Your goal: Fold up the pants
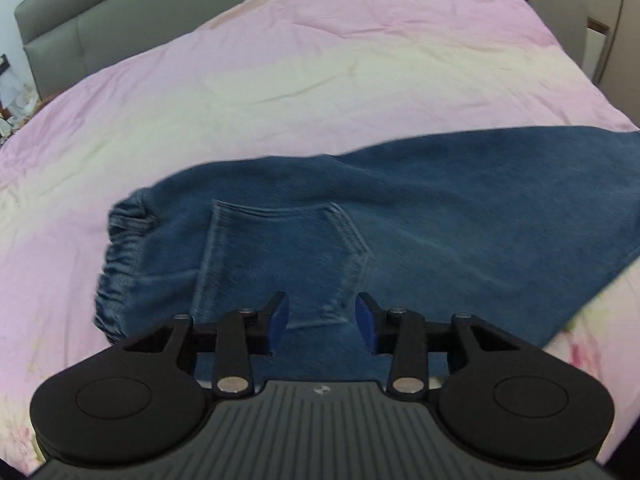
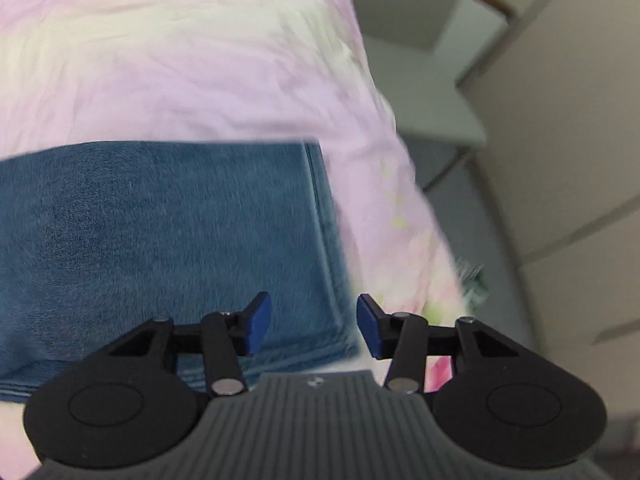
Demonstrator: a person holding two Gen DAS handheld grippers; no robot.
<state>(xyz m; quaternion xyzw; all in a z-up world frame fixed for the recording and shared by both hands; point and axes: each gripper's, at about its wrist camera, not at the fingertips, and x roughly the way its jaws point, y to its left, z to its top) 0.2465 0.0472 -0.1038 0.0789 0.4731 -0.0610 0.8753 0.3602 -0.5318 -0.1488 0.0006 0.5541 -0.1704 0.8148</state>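
Observation:
Blue denim pants (image 1: 400, 216) lie flat across the pink bed cover, the elastic waistband (image 1: 120, 252) to the left and a back pocket (image 1: 280, 256) facing up. My left gripper (image 1: 322, 320) is open and empty, just above the pocket's lower edge. In the right wrist view the leg end of the pants (image 2: 168, 232) lies with its hem (image 2: 324, 232) near the bed's right side. My right gripper (image 2: 314, 322) is open and empty above that hem's near corner. The right view is motion-blurred.
The pink and cream bed cover (image 1: 280, 72) spreads far beyond the pants. A grey headboard (image 1: 80, 28) stands at the back left. The bed's right edge (image 2: 416, 184) drops to a grey floor and beige cabinets (image 2: 560, 140).

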